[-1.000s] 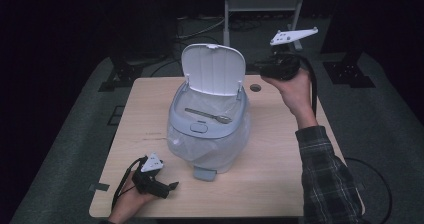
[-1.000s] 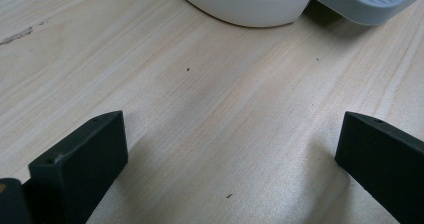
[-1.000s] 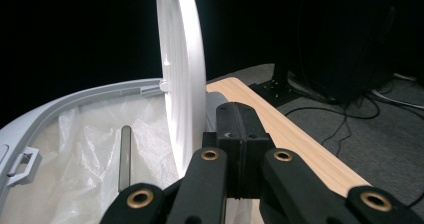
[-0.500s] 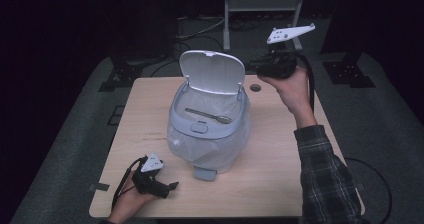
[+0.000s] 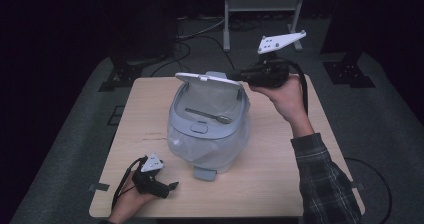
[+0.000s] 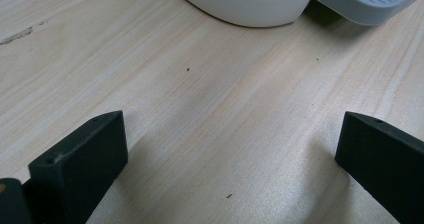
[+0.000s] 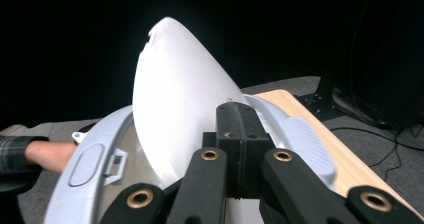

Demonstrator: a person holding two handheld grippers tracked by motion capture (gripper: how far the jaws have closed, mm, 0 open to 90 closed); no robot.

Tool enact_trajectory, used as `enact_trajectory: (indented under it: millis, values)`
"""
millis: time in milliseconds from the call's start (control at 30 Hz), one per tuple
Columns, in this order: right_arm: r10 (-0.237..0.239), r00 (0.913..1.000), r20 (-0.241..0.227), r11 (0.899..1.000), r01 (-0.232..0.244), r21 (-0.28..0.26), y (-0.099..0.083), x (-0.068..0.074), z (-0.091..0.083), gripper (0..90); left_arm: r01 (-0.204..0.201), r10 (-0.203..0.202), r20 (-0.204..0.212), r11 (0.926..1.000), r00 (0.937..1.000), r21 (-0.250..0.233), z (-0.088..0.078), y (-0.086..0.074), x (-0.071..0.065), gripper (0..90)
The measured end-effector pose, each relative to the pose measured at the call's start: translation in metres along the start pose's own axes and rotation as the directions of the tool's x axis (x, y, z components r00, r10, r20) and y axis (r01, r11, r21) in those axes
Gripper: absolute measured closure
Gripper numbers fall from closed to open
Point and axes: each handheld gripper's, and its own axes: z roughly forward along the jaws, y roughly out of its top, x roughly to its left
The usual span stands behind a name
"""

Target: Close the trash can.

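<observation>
Here the right tool (image 5: 239,76), clenched, held level, presses the bin's lid (image 5: 210,78).

wooden table (image 6: 210,114), bin base (image 6: 245,4) (pedal beside)

A: The bench (image 6: 210,114) is pale, matt, grained wood.
B: The bin (image 5: 207,134) is smooth grey plastic, its lid (image 7: 175,109) slightly glossy, its liner (image 5: 200,149) thin clear film.
</observation>
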Motion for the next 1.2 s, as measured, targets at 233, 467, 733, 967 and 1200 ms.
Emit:
enact_trajectory:
  millis: [233,467,733,967,1200]
  values:
    - [-0.028,0.9985,-0.047,0.999,0.030,0.033,0.002,0.017,0.013,90.0,0.000,0.000,0.000,1.0000,1.0000,0.000,0.000,0.000,0.000,0.0]
    - [-0.052,0.9941,-0.095,0.996,0.058,0.063,0.002,0.032,0.028,90.0,0.000,0.000,-0.001,1.0000,1.0000,-0.001,0.000,0.000,0.000,0.0]
    - [-0.062,0.9877,-0.143,0.993,0.076,0.093,-0.004,0.046,0.044,90.0,0.000,0.000,-0.001,1.0000,1.0000,-0.001,0.000,0.000,0.000,0.0]
    - [-0.063,0.9846,-0.163,0.988,0.085,0.131,-0.009,0.052,0.052,90.0,0.002,-0.002,-0.003,1.0000,1.0000,0.000,0.001,0.000,0.000,0.0]
    - [-0.071,0.9847,-0.159,0.981,0.097,0.166,-0.017,0.056,0.056,90.0,0.002,-0.002,-0.002,1.0000,1.0000,0.000,0.001,0.001,0.000,0.0]
